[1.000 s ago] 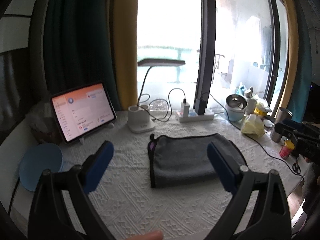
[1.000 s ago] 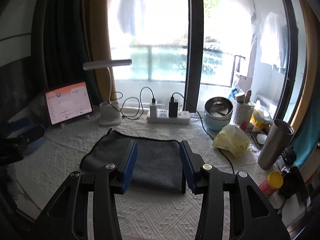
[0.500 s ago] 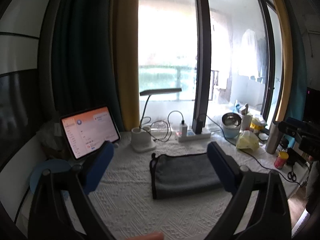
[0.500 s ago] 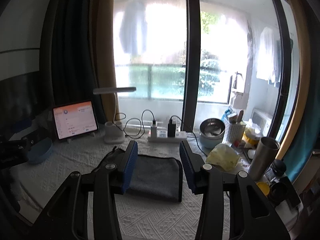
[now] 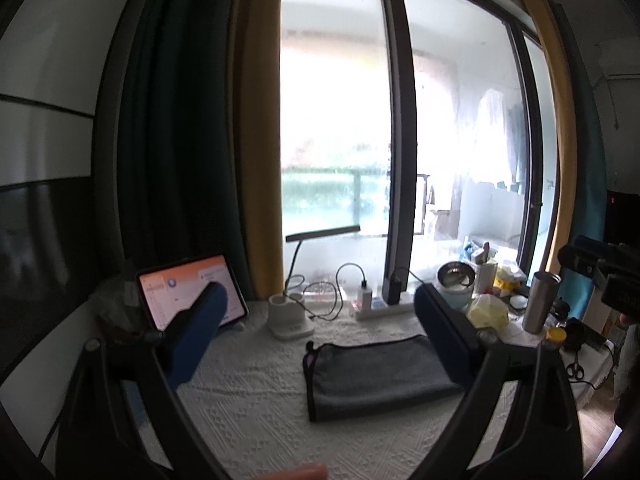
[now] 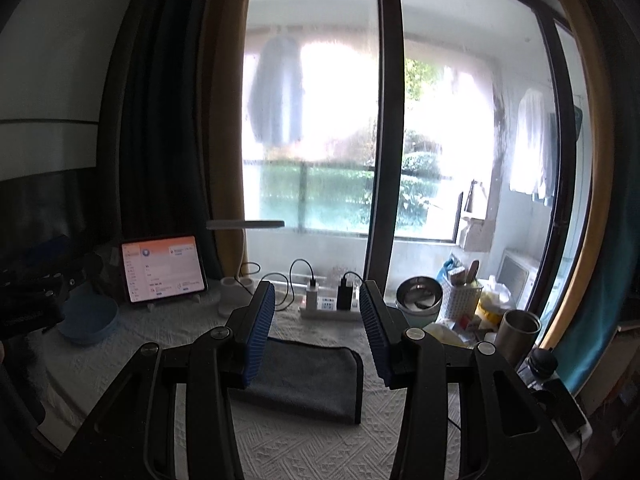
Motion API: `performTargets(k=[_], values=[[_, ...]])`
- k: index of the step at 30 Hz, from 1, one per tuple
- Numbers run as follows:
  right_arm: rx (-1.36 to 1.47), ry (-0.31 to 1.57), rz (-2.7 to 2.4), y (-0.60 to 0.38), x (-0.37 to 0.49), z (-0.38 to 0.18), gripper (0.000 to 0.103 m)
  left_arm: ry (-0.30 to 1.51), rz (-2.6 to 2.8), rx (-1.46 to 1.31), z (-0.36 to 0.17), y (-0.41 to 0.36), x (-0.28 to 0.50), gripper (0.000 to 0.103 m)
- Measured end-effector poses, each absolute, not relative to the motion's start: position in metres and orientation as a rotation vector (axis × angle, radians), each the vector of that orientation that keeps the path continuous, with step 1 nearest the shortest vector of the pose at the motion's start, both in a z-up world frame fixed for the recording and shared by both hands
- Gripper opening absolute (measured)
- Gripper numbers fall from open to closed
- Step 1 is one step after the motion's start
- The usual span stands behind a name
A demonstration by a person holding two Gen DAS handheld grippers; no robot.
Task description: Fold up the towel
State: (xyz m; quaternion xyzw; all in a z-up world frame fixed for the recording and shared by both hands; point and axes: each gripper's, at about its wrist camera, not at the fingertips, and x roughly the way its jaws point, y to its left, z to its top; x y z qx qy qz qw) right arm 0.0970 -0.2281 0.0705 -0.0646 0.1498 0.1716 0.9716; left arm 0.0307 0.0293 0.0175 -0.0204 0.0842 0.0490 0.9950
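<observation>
A dark grey towel (image 5: 376,372) lies folded into a flat rectangle on the white textured tablecloth (image 5: 248,412); it also shows in the right wrist view (image 6: 308,380). My left gripper (image 5: 320,332) is open and empty, raised well above the table and back from the towel. My right gripper (image 6: 317,332) is open and empty, also raised above the towel's near side. Neither gripper touches the towel. The right gripper's body shows at the right edge of the left wrist view (image 5: 600,276), and the left gripper's body at the left edge of the right wrist view (image 6: 36,296).
A lit tablet (image 6: 162,268) stands at the back left beside a blue plate (image 6: 88,320). A desk lamp base (image 5: 288,320), a power strip with chargers (image 6: 330,308), a steel bowl (image 6: 418,300), a steel tumbler (image 5: 540,304), a yellow bag (image 5: 490,312) and scissors (image 5: 576,368) crowd the back and right.
Both grippers have lifted up and drawn back from the table, so the towel looks smaller and lower. The towel has not moved. Both grippers stay open.
</observation>
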Motion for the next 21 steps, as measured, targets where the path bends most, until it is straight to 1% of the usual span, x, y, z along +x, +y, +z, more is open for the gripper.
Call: performTargets(k=[6,12,16,21], values=[[-0.124,0.276,0.346,-0.230,0.088,0.078,0.052,0.124,0.104,-0.025,0.025,0.026,0.018,0.096],[-0.126,0.252,0.341,-0.231,0.082,0.084,0.054,0.102,0.099,-0.031,0.029,0.028,0.014,0.096],[-0.120,0.244,0.338,-0.232,0.081,0.086,0.059,0.089,0.094,-0.029,0.031,0.027,0.011,0.096],[-0.116,0.237,0.337,-0.233,0.078,0.088,0.060,0.071,0.091,-0.030,0.034,0.026,0.007,0.096]])
